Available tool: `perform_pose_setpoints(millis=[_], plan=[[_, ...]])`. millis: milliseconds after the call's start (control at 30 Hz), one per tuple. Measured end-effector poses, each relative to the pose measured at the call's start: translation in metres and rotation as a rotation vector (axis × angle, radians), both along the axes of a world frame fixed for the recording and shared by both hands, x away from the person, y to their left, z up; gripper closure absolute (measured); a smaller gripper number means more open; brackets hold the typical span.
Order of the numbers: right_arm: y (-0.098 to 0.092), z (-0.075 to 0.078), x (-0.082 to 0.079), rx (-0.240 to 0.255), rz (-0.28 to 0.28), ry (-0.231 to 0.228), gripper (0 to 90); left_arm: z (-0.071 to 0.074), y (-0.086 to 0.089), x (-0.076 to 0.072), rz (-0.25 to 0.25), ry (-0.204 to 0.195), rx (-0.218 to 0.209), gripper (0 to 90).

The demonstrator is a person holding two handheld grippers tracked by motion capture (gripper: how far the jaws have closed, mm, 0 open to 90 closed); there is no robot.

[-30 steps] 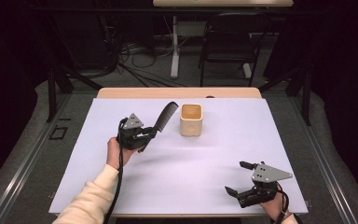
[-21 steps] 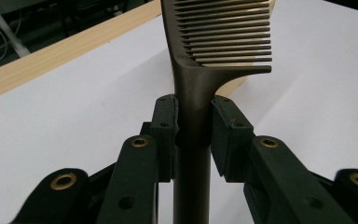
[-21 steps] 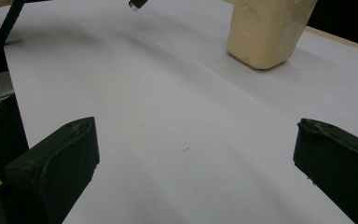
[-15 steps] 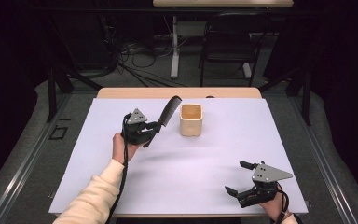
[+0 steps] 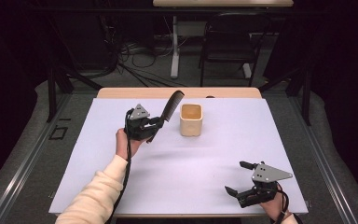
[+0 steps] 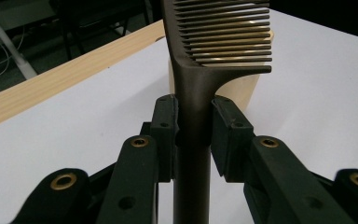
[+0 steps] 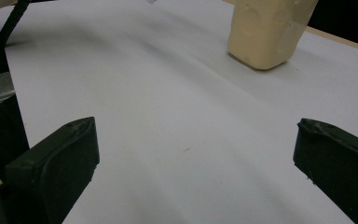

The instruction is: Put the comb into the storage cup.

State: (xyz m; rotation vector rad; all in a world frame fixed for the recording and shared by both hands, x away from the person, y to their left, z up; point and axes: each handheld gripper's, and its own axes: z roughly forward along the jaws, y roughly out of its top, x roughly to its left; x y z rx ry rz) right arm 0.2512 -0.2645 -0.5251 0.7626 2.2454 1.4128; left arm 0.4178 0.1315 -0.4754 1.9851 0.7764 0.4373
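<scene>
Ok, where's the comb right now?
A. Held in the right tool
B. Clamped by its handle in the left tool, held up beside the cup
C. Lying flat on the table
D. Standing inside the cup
B: the left tool is shut on the handle of the comb, which slants up with its teeth near the rim of the cup, not inside it; the right tool sits open and empty.
</scene>
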Motion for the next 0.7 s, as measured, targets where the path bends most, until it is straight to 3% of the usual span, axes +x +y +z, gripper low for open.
perform_pose_setpoints(millis=[700], plan=[[0.0,0.0,0.0,0.002,0.002,0.001,0.0,0.01,-0.015,0.014,0.005,-0.028,-0.015,72.0]])
